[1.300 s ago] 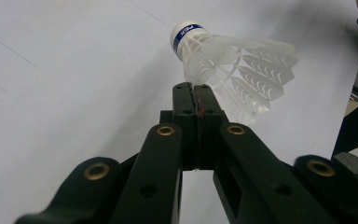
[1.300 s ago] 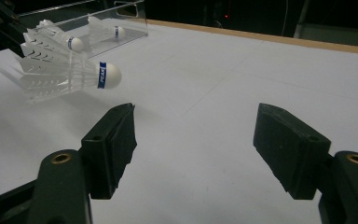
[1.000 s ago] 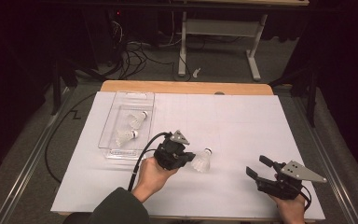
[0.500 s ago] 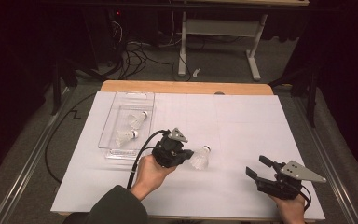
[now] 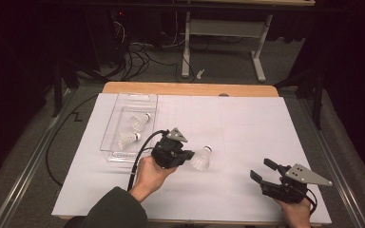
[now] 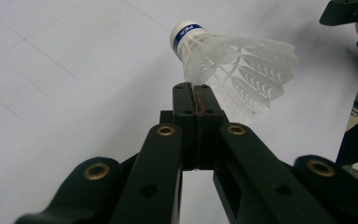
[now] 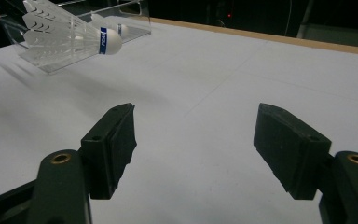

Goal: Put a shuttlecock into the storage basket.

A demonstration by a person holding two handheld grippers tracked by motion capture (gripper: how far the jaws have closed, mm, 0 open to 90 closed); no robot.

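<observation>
At the lower right of the high view the right gripper (image 5: 262,172) rests low over the white sheet (image 5: 247,123), its jaws spread wide with nothing between them; in the right gripper view only bare sheet lies between the two pads.

A little farther in, at the lower middle of that view, the left gripper (image 5: 189,156) is clenched on the skirt edge of a shuttlecock (image 5: 202,159). In the left gripper view the jaws meet tightly and the shuttlecock (image 6: 228,60) stands out just beyond the tips, its cork toward the upper left of the frame and its feathers opening to the right. So its long axis lies across the jaws, not along them. It seems to be lifted a little above the sheet.

The left hand (image 5: 149,173) is bent at the wrist, with the forearm coming in from the bottom edge.

Farther, to the upper left of the held shuttlecock, a clear tray (image 5: 115,124) already contains two shuttlecocks (image 5: 134,130). I judge the coming move goes that way, up and left, and the left hand is clearly the nearer one.
</observation>
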